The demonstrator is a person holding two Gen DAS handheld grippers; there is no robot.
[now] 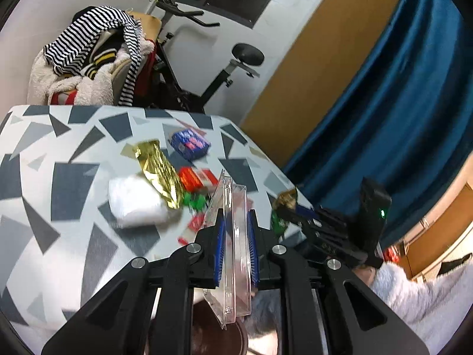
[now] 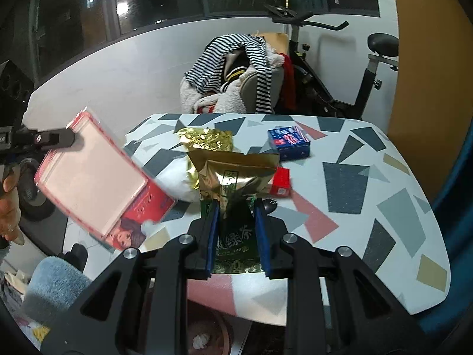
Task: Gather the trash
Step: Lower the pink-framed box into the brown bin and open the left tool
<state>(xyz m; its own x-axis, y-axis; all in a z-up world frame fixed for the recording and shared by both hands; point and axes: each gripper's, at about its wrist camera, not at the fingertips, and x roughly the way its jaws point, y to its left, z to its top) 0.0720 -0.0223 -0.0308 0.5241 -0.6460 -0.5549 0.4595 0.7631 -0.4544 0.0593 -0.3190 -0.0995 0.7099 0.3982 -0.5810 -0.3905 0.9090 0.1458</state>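
Note:
My left gripper (image 1: 235, 224) is shut on a clear plastic box (image 1: 233, 251), held edge-on above the table's near edge; it also shows in the right wrist view (image 2: 88, 174), pinkish with a red printed card. My right gripper (image 2: 236, 207) is shut on a gold and green tea bag (image 2: 233, 183), and shows in the left wrist view (image 1: 283, 207) at the table's right edge. On the patterned table (image 2: 369, 195) lie a gold foil wrapper (image 1: 159, 168), a blue box (image 2: 288, 142), a red box (image 2: 280, 182) and a white bag (image 1: 136, 201).
A chair piled with striped and fleece clothes (image 2: 236, 71) stands behind the table, with an exercise bike (image 2: 354, 68) next to it. A blue curtain (image 1: 399, 118) hangs at the right. A brown bin (image 2: 207, 334) with white paper sits on the floor below the table edge.

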